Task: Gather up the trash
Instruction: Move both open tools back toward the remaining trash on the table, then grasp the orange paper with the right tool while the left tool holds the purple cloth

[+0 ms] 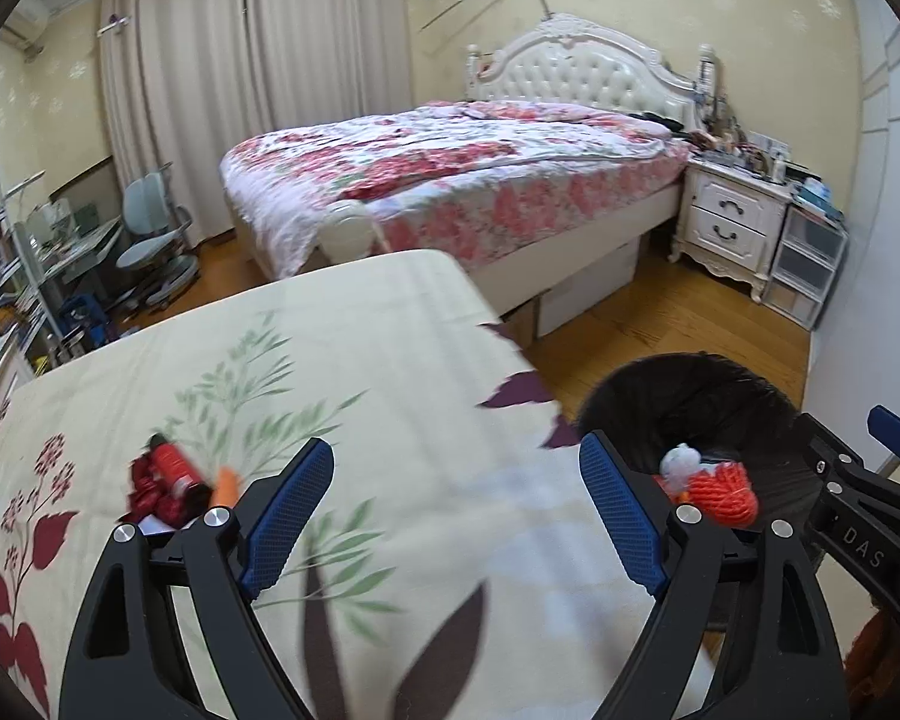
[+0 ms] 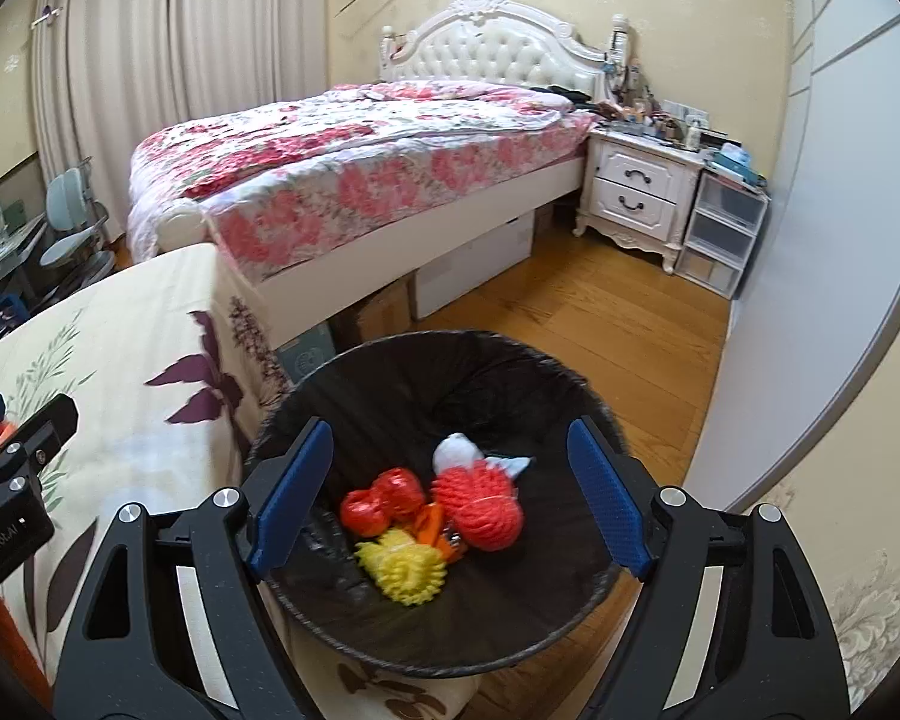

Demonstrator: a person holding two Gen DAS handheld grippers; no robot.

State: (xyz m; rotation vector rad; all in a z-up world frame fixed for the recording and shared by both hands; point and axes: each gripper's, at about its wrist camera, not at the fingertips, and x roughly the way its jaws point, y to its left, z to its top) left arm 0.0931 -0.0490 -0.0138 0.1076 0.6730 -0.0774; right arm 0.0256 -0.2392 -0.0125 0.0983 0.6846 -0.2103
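A black-lined trash bin point(image 2: 390, 372) stands on the floor beside the table; it also shows in the left wrist view point(image 1: 708, 396). Inside lie a red foam net point(image 2: 480, 504), a yellow foam net point(image 2: 405, 573), a red crumpled wrapper point(image 2: 384, 501) and white tissue point(image 2: 459, 450). My right gripper point(image 2: 450, 498) is open and empty above the bin. My left gripper point(image 1: 456, 516) is open and empty over the floral tablecloth point(image 1: 330, 360). A red wrapper pile point(image 1: 165, 480) with an orange piece point(image 1: 225, 486) lies on the cloth left of the left fingers.
A bed with a floral quilt point(image 1: 450, 174) stands behind the table, boxes under it. A white nightstand point(image 2: 636, 192) and plastic drawers point(image 2: 720, 234) stand by the right wall. A desk chair point(image 1: 150, 234) and shelves are at the far left. Wood floor point(image 2: 570, 312) surrounds the bin.
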